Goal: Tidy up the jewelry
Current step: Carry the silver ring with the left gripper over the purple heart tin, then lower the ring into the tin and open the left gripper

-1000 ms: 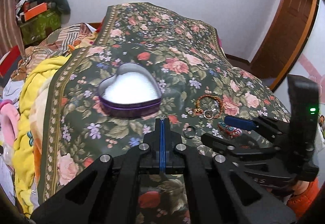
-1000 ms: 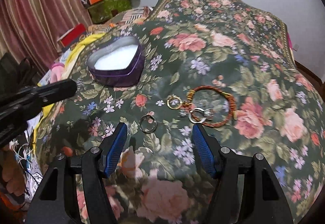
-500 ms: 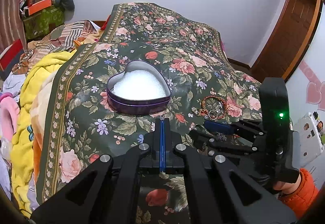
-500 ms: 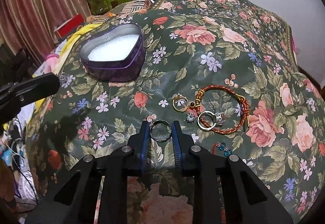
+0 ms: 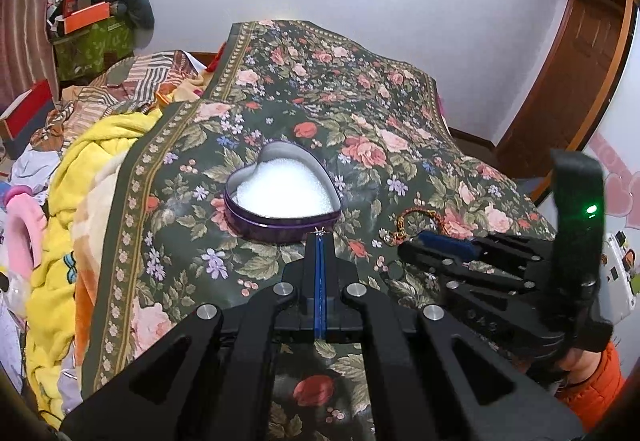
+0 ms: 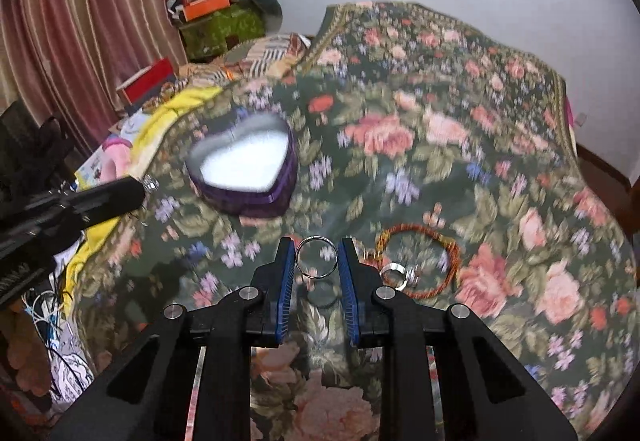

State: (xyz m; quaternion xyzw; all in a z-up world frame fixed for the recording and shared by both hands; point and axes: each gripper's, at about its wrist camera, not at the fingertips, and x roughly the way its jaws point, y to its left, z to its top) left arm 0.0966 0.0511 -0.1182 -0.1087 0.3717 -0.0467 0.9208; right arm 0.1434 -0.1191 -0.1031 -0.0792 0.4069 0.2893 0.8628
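Observation:
A purple heart-shaped tin (image 5: 280, 231) (image 6: 248, 201) with white padding sits on the floral bedspread. My right gripper (image 6: 316, 261) is shut on a plain silver ring (image 6: 316, 239), held just above the cloth and well short of the tin. In the left wrist view the right gripper (image 5: 416, 245) is at the right. My left gripper (image 5: 319, 237) (image 6: 140, 189) is shut on a tiny silver piece (image 6: 150, 183) at its tips, just in front of the tin. An orange cord bracelet (image 6: 416, 229) (image 5: 420, 215) and a silver stone ring (image 6: 396, 275) lie on the cloth.
The floral bedspread (image 5: 360, 101) slopes off at the right. A yellow blanket (image 5: 80, 169) and piled bedding lie to the left. Boxes and clothes (image 5: 92, 29) are stacked in the far left corner. A wooden door (image 5: 576, 73) stands at the right.
My right gripper's jaws closed from wide open onto the silver ring and lifted it off the bedspread. The left gripper stayed shut on its small piece near the tin.

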